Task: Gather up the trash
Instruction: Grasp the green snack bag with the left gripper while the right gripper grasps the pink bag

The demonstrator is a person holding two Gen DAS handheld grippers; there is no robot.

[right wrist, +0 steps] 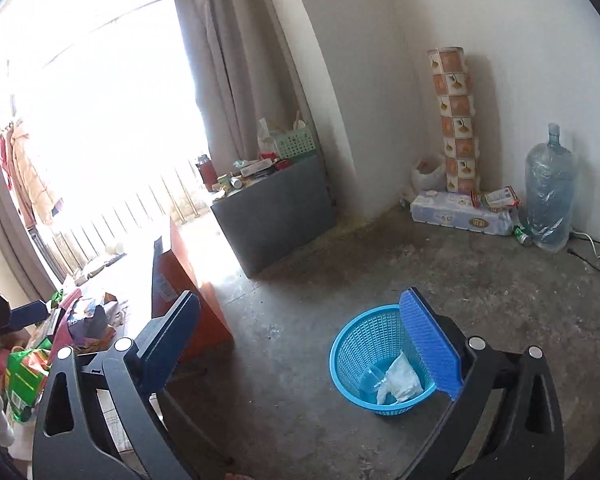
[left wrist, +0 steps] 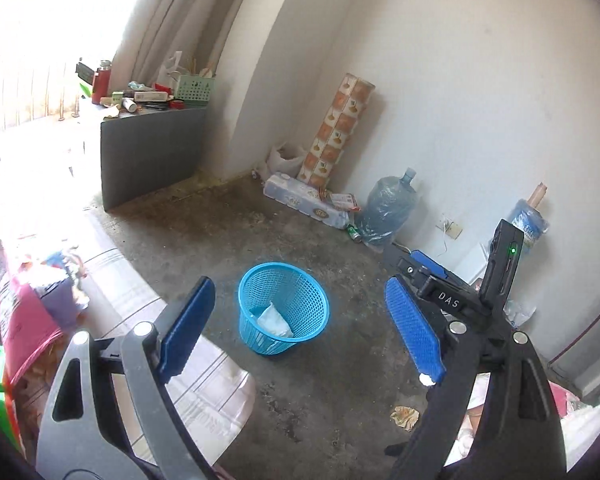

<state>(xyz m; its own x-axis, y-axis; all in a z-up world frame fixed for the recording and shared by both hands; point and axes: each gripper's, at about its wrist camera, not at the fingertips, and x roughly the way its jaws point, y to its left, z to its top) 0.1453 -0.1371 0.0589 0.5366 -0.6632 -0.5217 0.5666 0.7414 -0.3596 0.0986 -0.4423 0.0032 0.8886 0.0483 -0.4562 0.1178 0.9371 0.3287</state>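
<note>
The right gripper (right wrist: 300,344) stands wide open, nothing between its two blue pads (right wrist: 430,346); no earlier picture is given, so only this is told. Behind the right pad a blue mesh basket (right wrist: 360,352) stands upright on the grey concrete floor (right wrist: 292,380); inside it lie a crumpled white paper (right wrist: 400,380) and a clear plastic piece (right wrist: 370,380). Farther back, against the white wall, a tall patterned roll (right wrist: 456,120) stands upright; a pack of paper rolls (right wrist: 460,212) lies at its foot; a big water bottle (right wrist: 550,192) stands just beside the pack. A dark grey cabinet (right wrist: 276,208) near the curtain (right wrist: 228,60) carries a green basket (right wrist: 296,142) and small clutter.
</note>
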